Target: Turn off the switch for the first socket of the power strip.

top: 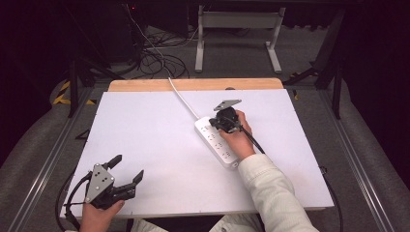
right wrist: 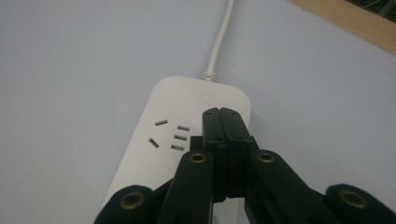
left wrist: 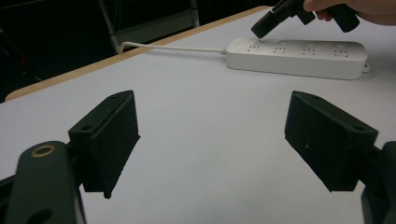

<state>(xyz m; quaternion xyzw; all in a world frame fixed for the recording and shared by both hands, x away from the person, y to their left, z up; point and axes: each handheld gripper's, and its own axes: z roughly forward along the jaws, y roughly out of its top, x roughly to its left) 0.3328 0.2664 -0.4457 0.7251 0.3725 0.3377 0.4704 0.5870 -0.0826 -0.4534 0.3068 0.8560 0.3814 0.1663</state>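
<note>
A white power strip (top: 218, 144) lies slantwise on the white table top (top: 145, 130), right of centre, and its white cable (top: 182, 99) runs off over the back edge. My right gripper (top: 215, 124) is shut with nothing in it, its tip pressed down at the strip's cable end. In the right gripper view the closed jaws (right wrist: 223, 115) rest on the strip (right wrist: 163, 140) beside a group of socket slots (right wrist: 170, 134). My left gripper (top: 129, 166) hovers wide open near the front left corner, empty (left wrist: 210, 135), facing the strip (left wrist: 299, 58) and the right gripper (left wrist: 268, 23).
A bare wooden strip (top: 193, 85) edges the table's back. Beyond it, loose cables (top: 154, 55) and a grey metal frame (top: 237, 21) sit on the floor. Metal rails (top: 48, 159) flank the table. The person's pale sleeve (top: 270, 193) crosses the front right.
</note>
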